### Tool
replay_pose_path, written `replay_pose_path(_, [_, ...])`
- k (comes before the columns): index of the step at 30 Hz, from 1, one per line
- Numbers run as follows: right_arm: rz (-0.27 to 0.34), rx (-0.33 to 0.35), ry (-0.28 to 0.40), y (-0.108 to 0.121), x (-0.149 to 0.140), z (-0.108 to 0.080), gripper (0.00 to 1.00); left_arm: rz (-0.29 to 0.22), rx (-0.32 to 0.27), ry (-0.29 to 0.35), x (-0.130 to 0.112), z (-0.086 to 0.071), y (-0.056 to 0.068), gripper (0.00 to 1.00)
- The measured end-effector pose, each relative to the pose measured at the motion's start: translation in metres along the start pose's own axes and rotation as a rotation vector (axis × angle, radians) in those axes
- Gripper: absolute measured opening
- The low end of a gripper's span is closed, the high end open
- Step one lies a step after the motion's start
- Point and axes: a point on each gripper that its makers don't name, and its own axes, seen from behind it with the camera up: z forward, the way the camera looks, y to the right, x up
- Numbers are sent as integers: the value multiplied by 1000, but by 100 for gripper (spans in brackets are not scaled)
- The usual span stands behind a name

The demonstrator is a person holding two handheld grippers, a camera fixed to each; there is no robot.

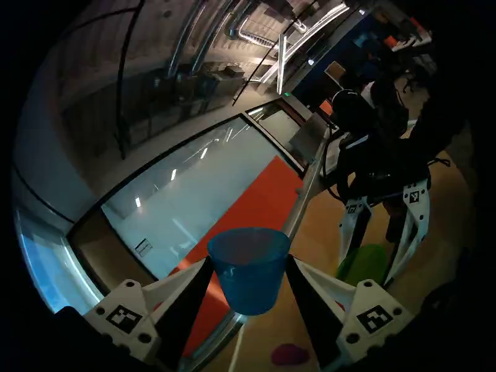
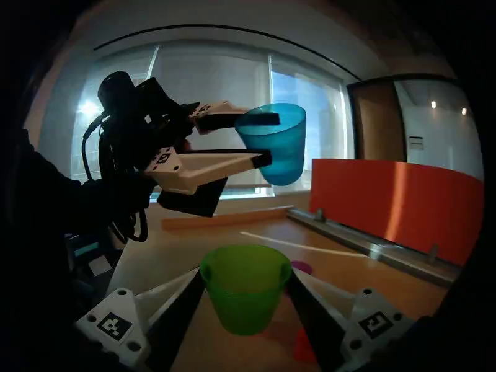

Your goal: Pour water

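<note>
The table (image 2: 353, 273) is light brown wood. A small round magenta spot (image 2: 303, 266) lies near its middle, a red scrap (image 2: 301, 348) closer in, and a thin white line (image 2: 291, 243) crosses it. A metal rail (image 2: 366, 239) runs along the far edge and bears an orange panel (image 2: 397, 198).

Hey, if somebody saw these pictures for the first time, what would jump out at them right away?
The blue cup stands out first, held high in the left tongs against the bright window. Nearest the camera in the right gripper view, the green cup is clamped between the right tongs over the wooden table. A vivid orange partition stands at that view's right.
</note>
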Motion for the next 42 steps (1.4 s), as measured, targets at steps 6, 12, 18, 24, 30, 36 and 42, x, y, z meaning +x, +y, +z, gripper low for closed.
replay_pose_path(6, [-4,-3,-1,2,0,0,91,48,7,-6,1,2,0,83])
replay_pose_path(12, [-2,-4,-1,3,1,-1,91,90,6,-7,3,6,1,83])
replay_pose_path(18, [-1,-6,-4,4,-1,0,92,132,10,-9,3,9,2,84])
replay_pose_path(24, [3,-12,-3,6,-2,0,91,179,10,-7,5,12,1,84])
replay_pose_path(30, [5,-16,-4,8,-3,0,91,232,3,-10,6,14,6,83])
replay_pose_path(36, [5,-15,-4,8,-2,0,91,271,9,-10,7,17,7,83])
replay_pose_path(42, [1,-18,-6,9,-2,-2,91,311,10,-15,6,19,8,83])
